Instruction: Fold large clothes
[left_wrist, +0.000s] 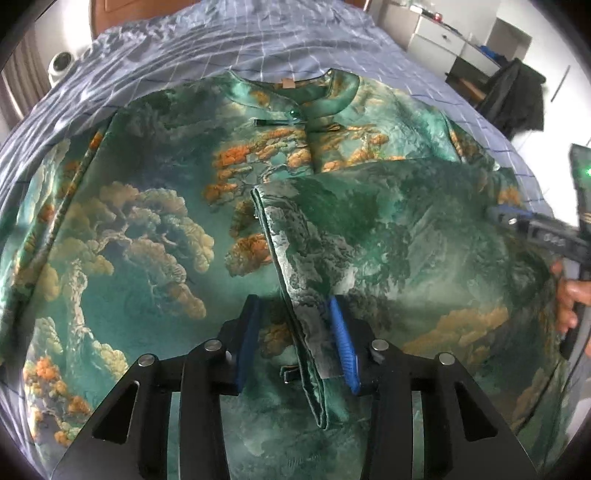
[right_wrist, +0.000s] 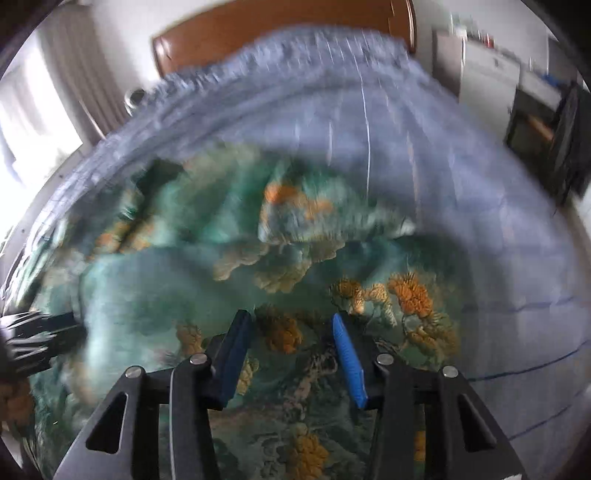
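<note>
A large green garment (left_wrist: 155, 221) printed with clouds and orange trees lies flat on the bed, collar (left_wrist: 295, 88) at the far side. Its right side is folded over the middle, with the folded edge (left_wrist: 291, 295) running toward me. My left gripper (left_wrist: 295, 310) is open just above that edge, one pad on each side, holding nothing. My right gripper (right_wrist: 291, 325) is open and empty above the garment's (right_wrist: 184, 280) right part; this view is blurred. It shows at the right edge of the left wrist view (left_wrist: 546, 236), in a hand.
The bed has a blue-grey checked sheet (left_wrist: 258, 33) and a brown headboard (right_wrist: 280, 26). A white round device (left_wrist: 61, 64) sits at the bed's far left. White drawers (left_wrist: 447, 40) and a dark garment on a chair (left_wrist: 517, 96) stand to the right of the bed.
</note>
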